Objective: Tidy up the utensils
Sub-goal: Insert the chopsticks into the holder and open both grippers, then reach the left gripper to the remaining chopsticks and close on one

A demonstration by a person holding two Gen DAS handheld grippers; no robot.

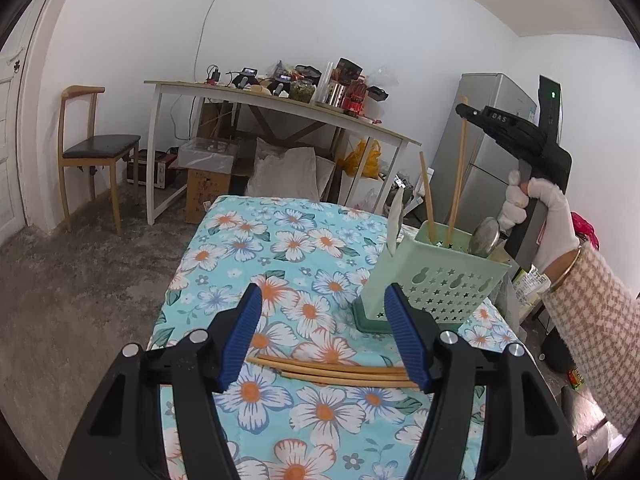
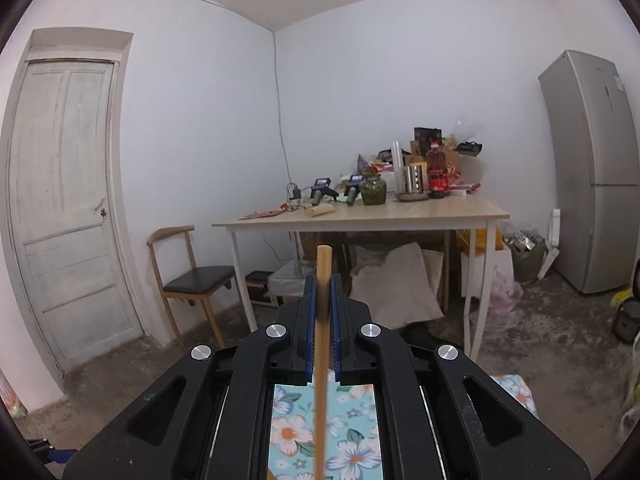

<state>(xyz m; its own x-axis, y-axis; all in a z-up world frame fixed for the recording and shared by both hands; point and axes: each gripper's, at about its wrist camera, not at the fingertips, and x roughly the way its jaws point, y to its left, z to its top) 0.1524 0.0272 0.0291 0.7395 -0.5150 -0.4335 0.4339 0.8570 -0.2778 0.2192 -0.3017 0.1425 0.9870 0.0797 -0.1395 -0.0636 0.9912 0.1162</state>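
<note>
On the flowered tablecloth (image 1: 224, 240), a small bundle of chopsticks (image 1: 332, 372) is left lying flat across the near part of the table, and the left gripper (image 1: 324, 336) is held low over it with its blue-padded jaws standing well apart, one on each side of the bundle and nothing between the pads; this spread seems chosen so that the sticks can be straddled before being closed on. Further back and to the right, a green holder (image 1: 440, 280) with star-shaped holes is set upright, so that utensils can be dropped in from above; two chopsticks and a spoon (image 1: 485, 236) are already stood in it. Above the holder, a single chopstick (image 2: 322, 320) is pinched upright between the nearly shut jaws of the right gripper (image 2: 322, 312), carried by a white-gloved hand (image 1: 536, 208), presumably so that its lower end can be lowered straight into the holder.
</note>
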